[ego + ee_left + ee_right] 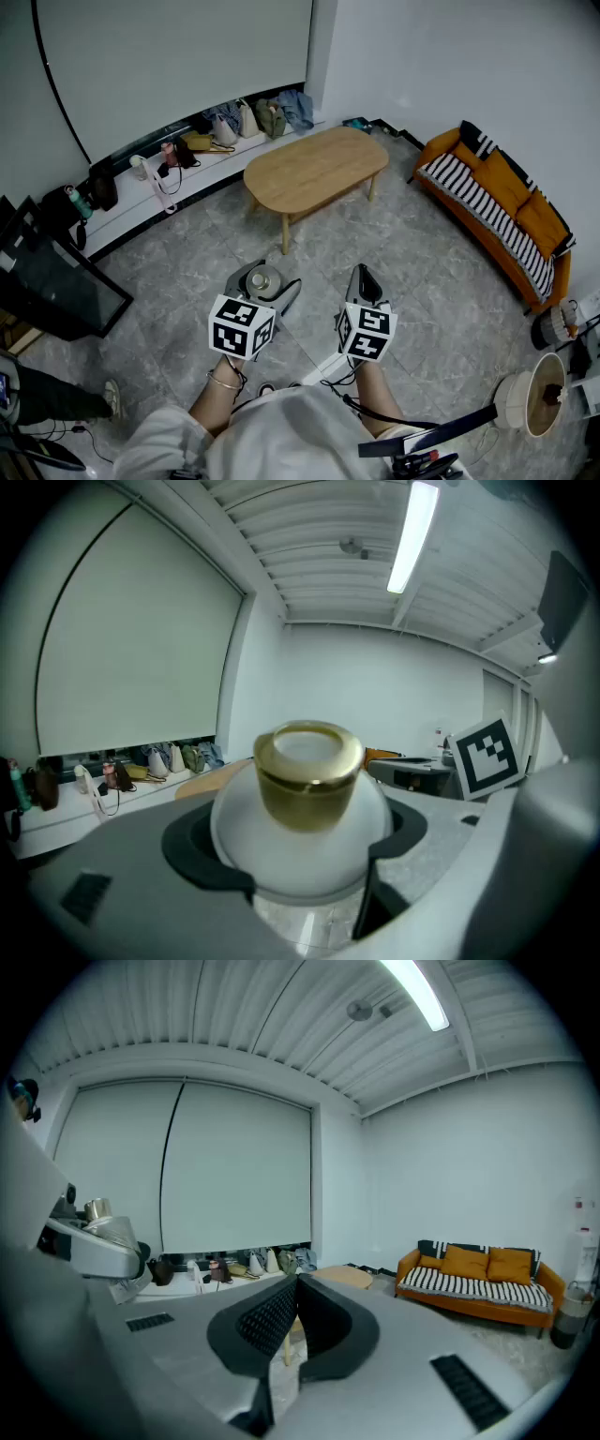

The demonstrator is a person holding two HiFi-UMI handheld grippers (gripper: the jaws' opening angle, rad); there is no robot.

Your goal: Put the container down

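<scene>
Currently held: the container (pixel 298 850) — a round white jar with a gold lid (pixel 309 766) — sits upright between the jaws of the left gripper (pixel 267 281).
Left gripper: its jaws stand wide and clamp the jar's white belly, with a dark pad against each flank. The lid rises clear above them.
Right gripper (pixel 296 1321): its jaws are pressed together with nothing between them. It is beside the left one without touching it, and points the same way.
Container's place: it is in the air over the grey stone-patterned floor (pixel 412 281), short of the near end of the wooden table (pixel 317 169), and touches no surface.
Table: it has an oval top on slim legs and stands ahead of both grippers.
Marker cubes (pixel 241 326): there is one on each gripper — black-and-white squares just ahead of the person's forearms.
Sofa (pixel 502 202): it is orange with a black-and-white striped seat and stands along the right wall, well apart from the table.
Ledge (pixel 141 202): it runs along the far wall below a large pale blind and carries a row of bags (pixel 253 117).
</scene>
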